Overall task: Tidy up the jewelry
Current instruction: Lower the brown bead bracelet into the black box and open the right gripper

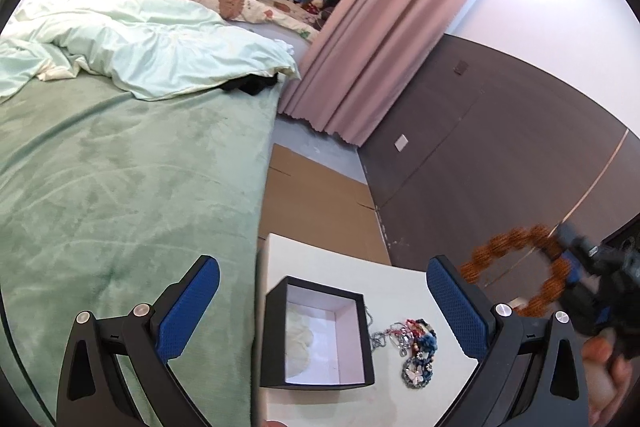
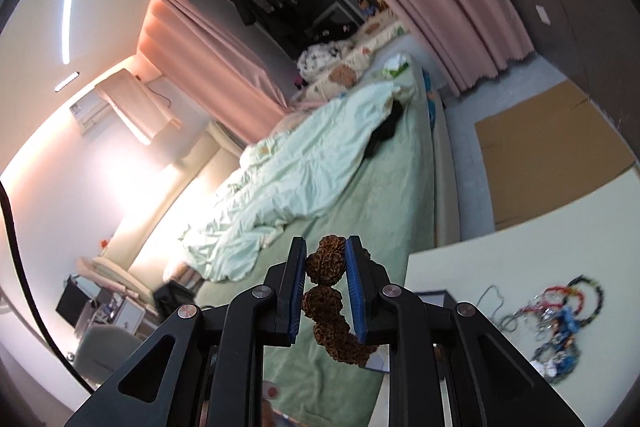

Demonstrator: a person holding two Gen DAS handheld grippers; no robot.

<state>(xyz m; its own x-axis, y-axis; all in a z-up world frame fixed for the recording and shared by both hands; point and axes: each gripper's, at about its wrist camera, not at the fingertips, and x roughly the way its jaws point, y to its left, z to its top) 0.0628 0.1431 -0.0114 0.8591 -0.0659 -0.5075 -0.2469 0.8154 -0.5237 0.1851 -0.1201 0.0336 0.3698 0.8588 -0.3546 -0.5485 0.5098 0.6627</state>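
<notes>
An open black square box [image 1: 318,339] sits on the white table [image 1: 320,259]; just right of the box lies a tangled pile of beaded jewelry [image 1: 412,351], the green-covered bed [image 1: 120,187] left.

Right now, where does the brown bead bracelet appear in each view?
Left wrist: bracelet at right edge, blurred, in the right gripper, above the table.
Right wrist: bottom centre, clamped between that gripper's fingers.
Shared landmark: jewelry pile on the table.

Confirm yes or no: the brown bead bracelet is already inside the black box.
No. The bracelet is clamped in the right tongs, held in the air away from the box.
</notes>
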